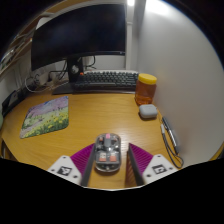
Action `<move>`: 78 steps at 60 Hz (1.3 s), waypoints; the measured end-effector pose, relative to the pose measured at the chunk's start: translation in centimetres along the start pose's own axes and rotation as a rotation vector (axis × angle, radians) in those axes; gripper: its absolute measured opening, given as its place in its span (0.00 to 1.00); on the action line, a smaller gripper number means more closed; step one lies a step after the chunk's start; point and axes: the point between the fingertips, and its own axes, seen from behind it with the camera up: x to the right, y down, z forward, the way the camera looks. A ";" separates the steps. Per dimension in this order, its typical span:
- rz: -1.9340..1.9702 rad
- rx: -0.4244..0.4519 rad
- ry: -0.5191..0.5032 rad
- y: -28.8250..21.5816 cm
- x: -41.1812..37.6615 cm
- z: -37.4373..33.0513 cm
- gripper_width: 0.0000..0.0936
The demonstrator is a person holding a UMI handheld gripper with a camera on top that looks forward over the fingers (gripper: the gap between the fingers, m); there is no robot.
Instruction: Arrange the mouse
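Observation:
A grey, partly see-through mouse (pixel 107 152) sits between my gripper's (pixel 108 163) two fingers, over the wooden desk (pixel 95 118). Both magenta pads (pixel 84 159) press against its sides, so the gripper is shut on it. A colourful mouse mat (pixel 45 116) lies on the desk beyond the fingers to the left, well apart from the mouse. The underside of the mouse is hidden, so I cannot tell whether it rests on the desk or is lifted.
A black keyboard (pixel 105 80) lies at the back of the desk under a dark monitor (pixel 78 38). An orange-lidded jar (pixel 147 88) and a small white object (pixel 148 111) stand to the right. A pen-like item (pixel 170 135) lies near the desk's right edge.

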 end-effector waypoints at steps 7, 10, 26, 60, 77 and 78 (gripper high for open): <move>-0.007 -0.002 0.029 0.1 0.2 -0.1 0.45; -0.003 -0.008 0.036 0.1 0.3 -0.1 0.43; 0.040 0.019 0.044 -4.3 -0.4 -2.6 0.39; 0.060 0.036 -0.103 -13.4 -24.9 4.4 0.39; 0.009 -0.033 -0.039 -8.3 -28.6 8.6 0.46; 0.001 -0.036 -0.032 -8.2 -28.6 8.5 0.49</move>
